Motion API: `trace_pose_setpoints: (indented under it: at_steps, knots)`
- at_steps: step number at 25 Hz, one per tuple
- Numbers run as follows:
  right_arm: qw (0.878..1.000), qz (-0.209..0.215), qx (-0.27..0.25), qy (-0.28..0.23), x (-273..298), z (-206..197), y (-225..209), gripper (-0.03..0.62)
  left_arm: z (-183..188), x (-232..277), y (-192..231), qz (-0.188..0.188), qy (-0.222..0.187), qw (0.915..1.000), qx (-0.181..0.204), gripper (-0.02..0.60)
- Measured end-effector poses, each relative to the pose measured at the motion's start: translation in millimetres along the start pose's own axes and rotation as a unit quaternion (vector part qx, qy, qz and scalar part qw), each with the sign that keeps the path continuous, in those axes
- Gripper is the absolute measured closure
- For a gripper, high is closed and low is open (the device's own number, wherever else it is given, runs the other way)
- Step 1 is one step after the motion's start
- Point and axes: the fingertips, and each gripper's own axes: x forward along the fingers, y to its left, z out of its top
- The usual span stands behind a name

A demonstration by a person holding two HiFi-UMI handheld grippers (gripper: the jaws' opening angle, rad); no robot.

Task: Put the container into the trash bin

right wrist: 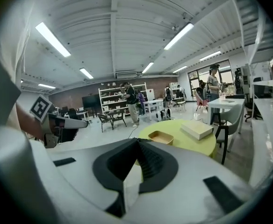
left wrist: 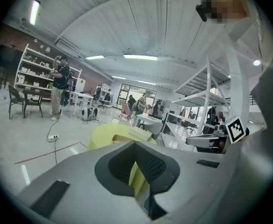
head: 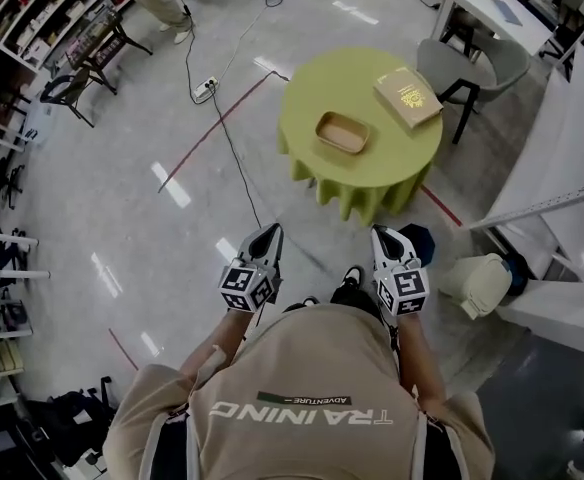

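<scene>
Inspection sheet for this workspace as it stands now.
Surface: round table with yellow-green cloth.
Job's things: shallow tan rectangular container on the table; cream bin on the floor to the person's right, likely the trash bin.
Clutter: flat beige box beside it on the table.
Grippers: left gripper and right gripper both shut, empty, short of the table.
Cables: black cable across the floor from a white power strip.
Surroundings: shelving, grey chair, red floor tape, a person standing far off.

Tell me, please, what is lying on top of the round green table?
A shallow tan container and a flat beige box lie on the green table, apart from each other. The cloth hides whatever is under the table.
</scene>
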Motion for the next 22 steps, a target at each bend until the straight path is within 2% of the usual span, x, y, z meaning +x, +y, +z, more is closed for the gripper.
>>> trace_pose_setpoints:
  at_steps: [7, 14, 22]
  knots:
    - [1.0, 0.013, 0.021, 0.002, 3.8, 1.3, -58.1, 0.594, 29.0, 45.3, -23.2, 0.022, -0.015, 0.9996, 0.004, 0.58]
    - [0.999, 0.034, 0.027, 0.008, 23.5, -1.3, -77.8, 0.594, 23.3, 75.7, -34.0, 0.026, -0.002, 0.9996, 0.006, 0.58]
    - [0.999, 0.028, 0.029, 0.022, 59.2, 2.4, -75.1, 0.594, 24.6, 90.1, 6.7, 0.027, 0.004, 0.9996, -0.008, 0.58]
